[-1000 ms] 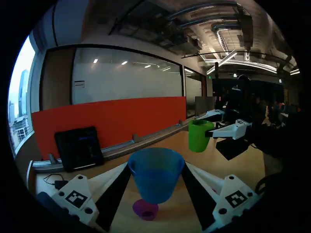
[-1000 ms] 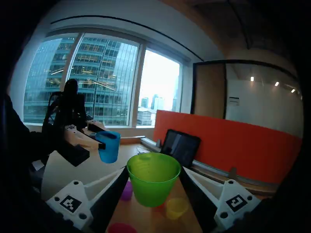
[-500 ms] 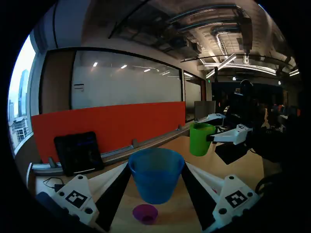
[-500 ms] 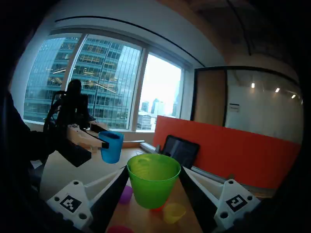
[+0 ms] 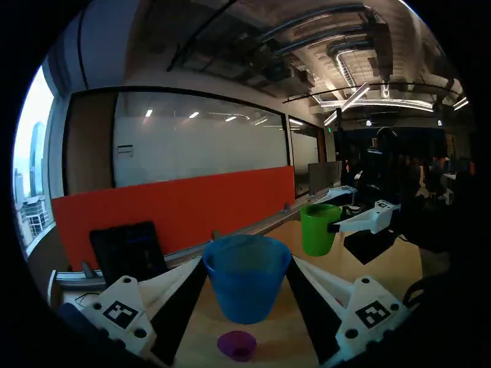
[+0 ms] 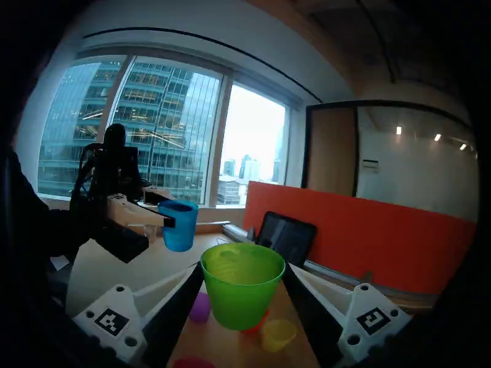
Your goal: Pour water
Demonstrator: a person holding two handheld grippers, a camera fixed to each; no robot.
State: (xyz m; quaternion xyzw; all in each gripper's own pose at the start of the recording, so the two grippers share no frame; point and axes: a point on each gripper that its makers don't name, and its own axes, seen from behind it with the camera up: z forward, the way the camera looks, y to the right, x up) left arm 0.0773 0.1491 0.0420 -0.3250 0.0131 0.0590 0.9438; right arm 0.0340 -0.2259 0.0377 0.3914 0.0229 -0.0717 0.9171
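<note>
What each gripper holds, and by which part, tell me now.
The left gripper is shut on the blue cup, pressing opposite sides of its wall below the rim. The right gripper grips the green cup the same way.

Between left gripper point(image 5: 245, 273) fingers: cup point(image 5: 245, 288), above small cup point(image 5: 237, 345) on table point(image 5: 380, 270). Ahead-right: second cup point(image 5: 317, 232) in right gripper point(image 6: 242, 276). Behind-left: tablet point(image 5: 129, 251), before partition point(image 5: 184, 202).
</note>
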